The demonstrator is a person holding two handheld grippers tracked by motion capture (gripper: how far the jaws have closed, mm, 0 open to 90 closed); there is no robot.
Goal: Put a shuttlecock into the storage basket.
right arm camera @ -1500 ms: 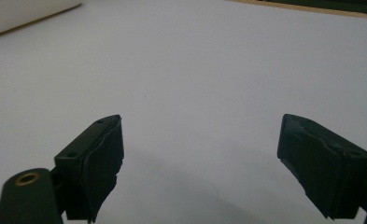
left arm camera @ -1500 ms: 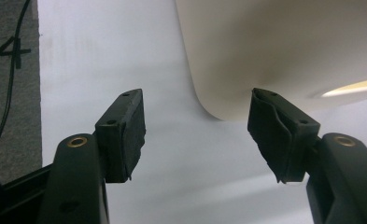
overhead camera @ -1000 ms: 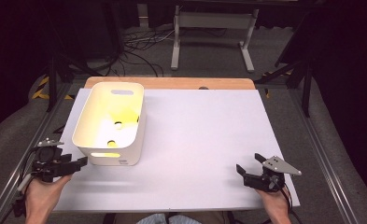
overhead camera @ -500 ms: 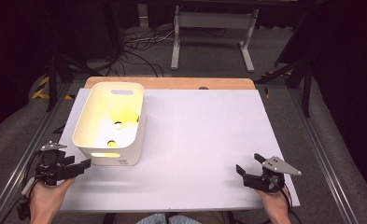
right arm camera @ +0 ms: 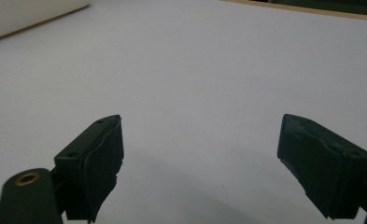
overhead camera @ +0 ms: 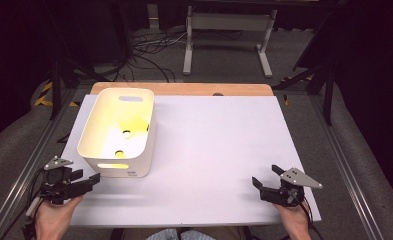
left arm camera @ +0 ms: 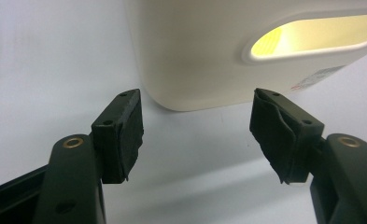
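Item: cream rectangular plastic bin, far-left on white table. Prob. light, stiff, smooth walls; grip via handle slot/rim. Left gripper just beside, jaws wide, empty. Right gripper well apart, wide, empty.

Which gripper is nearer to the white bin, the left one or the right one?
Left. The left gripper sits just off the near left corner of the white bin, jaws open. The right gripper rests far across the table, near its right front edge.

The bin's top and right side are cut off.
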